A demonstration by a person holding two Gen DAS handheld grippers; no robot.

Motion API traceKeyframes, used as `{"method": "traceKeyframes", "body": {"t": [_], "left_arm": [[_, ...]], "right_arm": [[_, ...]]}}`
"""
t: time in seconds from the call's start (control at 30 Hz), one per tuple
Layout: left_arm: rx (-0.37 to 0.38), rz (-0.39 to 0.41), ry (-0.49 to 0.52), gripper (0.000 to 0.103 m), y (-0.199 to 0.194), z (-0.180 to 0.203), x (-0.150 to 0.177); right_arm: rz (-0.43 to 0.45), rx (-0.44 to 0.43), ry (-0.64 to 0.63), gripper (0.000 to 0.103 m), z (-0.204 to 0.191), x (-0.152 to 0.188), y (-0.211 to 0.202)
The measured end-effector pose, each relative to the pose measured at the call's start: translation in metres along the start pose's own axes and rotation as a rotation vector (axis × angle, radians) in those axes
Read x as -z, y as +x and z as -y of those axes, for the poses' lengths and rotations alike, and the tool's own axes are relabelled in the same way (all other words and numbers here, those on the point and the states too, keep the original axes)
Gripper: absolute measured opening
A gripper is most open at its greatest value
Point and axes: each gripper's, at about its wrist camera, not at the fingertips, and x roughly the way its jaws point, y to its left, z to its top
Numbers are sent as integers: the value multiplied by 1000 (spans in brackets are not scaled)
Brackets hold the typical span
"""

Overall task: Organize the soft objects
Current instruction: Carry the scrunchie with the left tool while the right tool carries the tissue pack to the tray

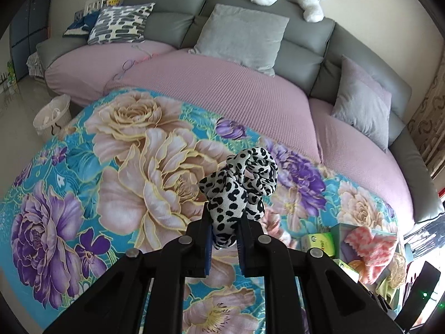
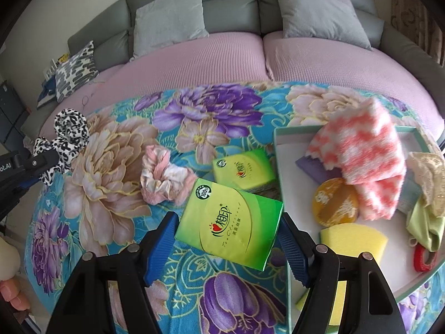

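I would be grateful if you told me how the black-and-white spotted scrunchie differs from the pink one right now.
The spotted scrunchie is white with black spots; the pink scrunchie is pale pink and white. The spotted scrunchie is pinched in the left gripper and lifted off the floral blanket, while the pink scrunchie lies loose on it, ungripped, beside the green tissue packs. Both are crumpled, ruffled fabric and outside the tray.

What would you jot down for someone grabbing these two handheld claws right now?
Left gripper: shut on the spotted scrunchie, lifted over the floral blanket.
Right gripper: open, straddling the near green tissue pack, not yet gripping.
Already in the tray: pink-white cloth, yellow sponge, other bits.
Left on the blanket: pink scrunchie, second tissue pack.
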Motion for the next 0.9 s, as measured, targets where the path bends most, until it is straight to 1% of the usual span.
{"method": "traceKeyframes", "body": {"t": [0.2, 0.47, 0.63, 0.73, 0.83, 0.9], "left_arm": [[33, 56, 69, 15, -23, 26, -1], [93, 81, 191, 15, -42, 71, 9], [138, 66, 276, 15, -44, 105, 23], [172, 47, 330, 15, -44, 126, 34], [209, 10, 386, 15, -41, 148, 47], [237, -22, 422, 15, -39, 163, 57]], "right_arm": [[59, 27, 28, 75, 17, -2, -27], [112, 95, 92, 75, 56, 3, -62], [115, 135, 157, 75, 93, 11, -75], [110, 193, 199, 75, 118, 15, -80], [85, 246, 250, 75, 145, 19, -79], [70, 262, 289, 75, 162, 23, -79]]}}
